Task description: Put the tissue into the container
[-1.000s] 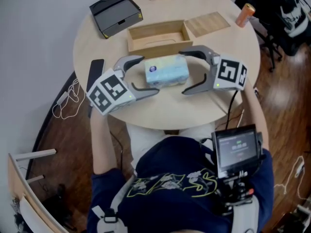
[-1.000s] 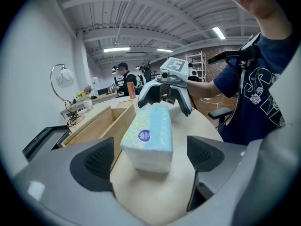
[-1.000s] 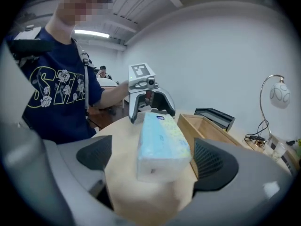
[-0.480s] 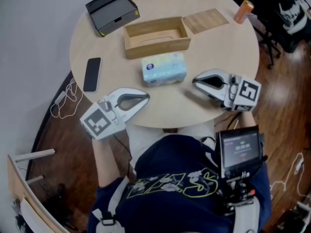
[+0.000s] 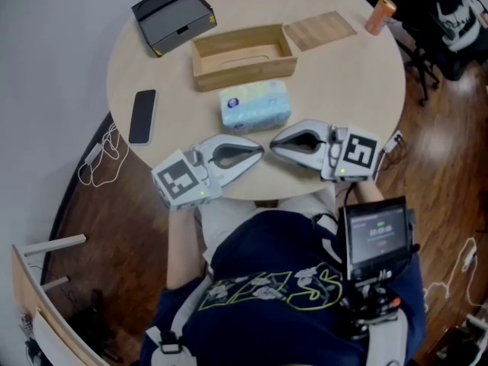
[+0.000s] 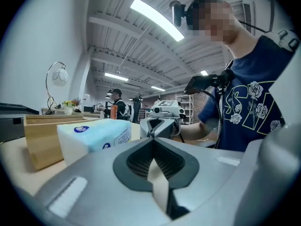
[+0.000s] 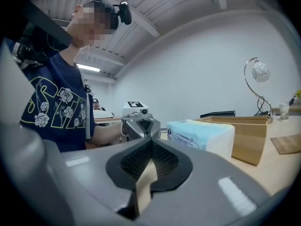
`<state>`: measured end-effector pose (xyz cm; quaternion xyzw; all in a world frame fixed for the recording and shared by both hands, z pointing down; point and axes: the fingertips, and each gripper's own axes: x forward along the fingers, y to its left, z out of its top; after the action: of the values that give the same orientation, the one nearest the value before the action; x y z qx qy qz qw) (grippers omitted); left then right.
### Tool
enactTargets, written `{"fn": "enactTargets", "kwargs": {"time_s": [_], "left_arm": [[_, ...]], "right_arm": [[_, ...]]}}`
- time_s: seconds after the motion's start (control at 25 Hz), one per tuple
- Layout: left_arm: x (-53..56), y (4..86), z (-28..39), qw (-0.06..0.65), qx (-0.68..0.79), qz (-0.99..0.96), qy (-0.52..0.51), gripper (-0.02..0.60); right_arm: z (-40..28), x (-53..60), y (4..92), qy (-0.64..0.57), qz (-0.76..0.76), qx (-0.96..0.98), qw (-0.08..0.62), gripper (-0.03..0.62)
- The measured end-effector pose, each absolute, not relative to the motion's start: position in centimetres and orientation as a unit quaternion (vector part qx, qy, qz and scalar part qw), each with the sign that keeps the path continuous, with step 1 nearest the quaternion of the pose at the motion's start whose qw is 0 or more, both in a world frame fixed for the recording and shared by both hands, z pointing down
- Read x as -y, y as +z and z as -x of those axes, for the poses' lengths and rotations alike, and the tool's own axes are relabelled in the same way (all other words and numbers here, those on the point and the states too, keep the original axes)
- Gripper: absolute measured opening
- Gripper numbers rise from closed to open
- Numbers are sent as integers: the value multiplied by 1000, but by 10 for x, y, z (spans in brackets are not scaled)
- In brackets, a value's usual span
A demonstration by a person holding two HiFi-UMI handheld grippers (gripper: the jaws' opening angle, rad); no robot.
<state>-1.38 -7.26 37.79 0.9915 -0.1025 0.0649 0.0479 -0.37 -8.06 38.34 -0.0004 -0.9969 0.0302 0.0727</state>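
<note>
Head view, from above: a round counter (image 5: 343, 82) with both my tongs lying near its front edge. The left tongs (image 5: 261, 149) and the right tongs (image 5: 273, 141) point toward each other, tips close but apart. Each pair is fully closed and grips nothing. In the left gripper view I see the ribbed pads meeting along a single seam, with only a pale strip of the counter showing below them. The right gripper view shows the same for the other pair.

The tissue (image 5: 255, 105), a pale blue soft pack, lies flat on the counter just beyond the two tips, touched by neither. Behind it stands the container (image 5: 244, 73), an open wooden box. The pack sits just beside the box's near wall, outside it. I cannot tell whether the two touch. In each gripper view the pack appears to one side of the closed jaws, with the box behind it and the opposite tongs straight ahead.

Other items: a wooden lid (image 5: 320, 30) flat to the right of the box, a phone (image 5: 142, 116) at the left edge, a black box (image 5: 173, 17) at the far left, an orange can (image 5: 383, 15) at the far right.
</note>
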Motion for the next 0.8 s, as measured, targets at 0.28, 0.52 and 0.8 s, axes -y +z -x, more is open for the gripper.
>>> {"fn": "enactTargets", "kwargs": {"time_s": [0.28,0.52,0.8], "left_arm": [[79,377,12,48,116,-990,62,3],[80,379,13,47,116,-990,64,3],[80,380,13,46,114,-990,65,3]], "right_arm": [[6,81,382,31,2,997,73,0],[7,81,383,30,4,997,71,0],[7,82,383,31,3,997,70,0]]}}
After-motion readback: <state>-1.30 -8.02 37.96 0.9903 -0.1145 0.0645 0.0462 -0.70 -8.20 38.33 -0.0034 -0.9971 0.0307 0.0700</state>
